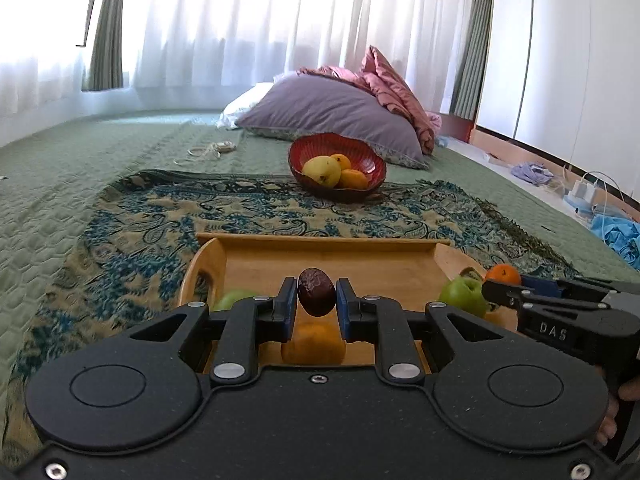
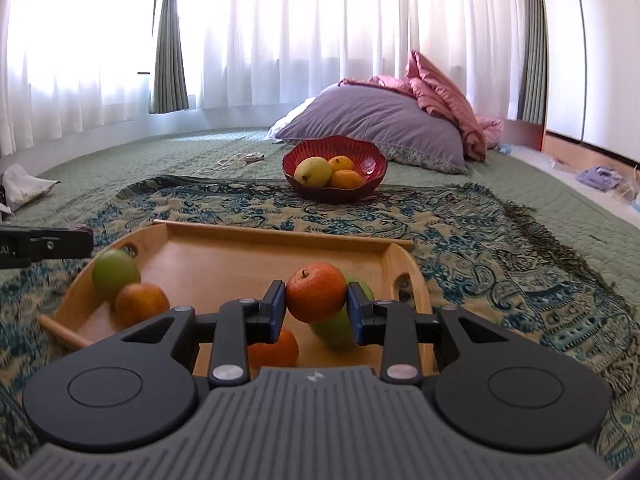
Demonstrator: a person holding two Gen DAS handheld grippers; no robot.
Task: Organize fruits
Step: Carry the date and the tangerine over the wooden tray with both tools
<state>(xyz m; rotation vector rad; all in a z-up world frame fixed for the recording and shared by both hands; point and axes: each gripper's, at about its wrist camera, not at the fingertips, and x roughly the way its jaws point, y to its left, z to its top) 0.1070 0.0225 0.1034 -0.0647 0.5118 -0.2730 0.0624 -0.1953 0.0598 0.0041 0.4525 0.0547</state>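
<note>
With both grippers loaded above the tray [image 2: 208,258], left gripper [image 1: 316,300] fingers pinch a dark fruit [image 1: 316,291], right gripper [image 2: 316,307] fingers an orange [image 2: 316,292]; round skins may slip before the bowl [image 2: 370,170].

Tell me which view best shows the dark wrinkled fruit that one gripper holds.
The left wrist view. There the dark wrinkled fruit sits centred and sharp, clamped in the left gripper above the wooden tray. The right wrist view shows none of it: only a black piece of the left gripper enters at its left edge.
</note>
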